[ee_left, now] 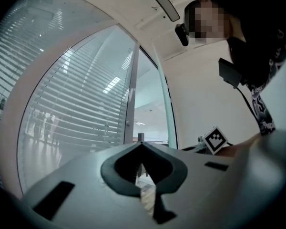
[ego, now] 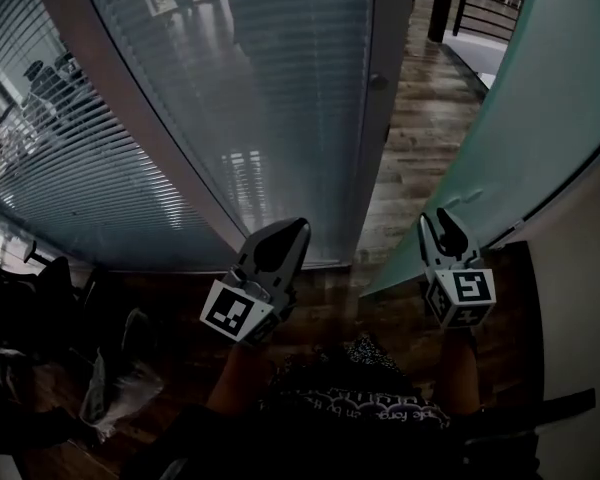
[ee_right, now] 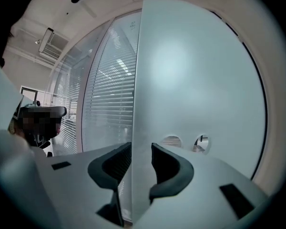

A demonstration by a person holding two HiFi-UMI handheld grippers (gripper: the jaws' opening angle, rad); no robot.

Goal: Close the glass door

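Note:
The frosted glass door [ego: 540, 98] stands open at the right, its free edge pointing toward me. My right gripper [ego: 442, 214] is at that edge near the bottom. In the right gripper view its jaws sit astride the door's edge [ee_right: 142, 80], one pad on each face, shut on the glass. Two round holes [ee_right: 171, 140] show in the door just beyond the jaws. My left gripper [ego: 298, 226] hangs to the left of the doorway, shut, with nothing in it [ee_left: 141, 144]. It points at the gap beside the grey door post [ego: 380, 88].
A curved glass wall with slatted blinds [ego: 230, 98] runs along the left. Wood flooring [ego: 420, 128] shows through the doorway, with a dark railing [ego: 485, 8] beyond. A black chair and plastic bags [ego: 110, 378] lie at the lower left. A white wall [ego: 580, 298] is at the right.

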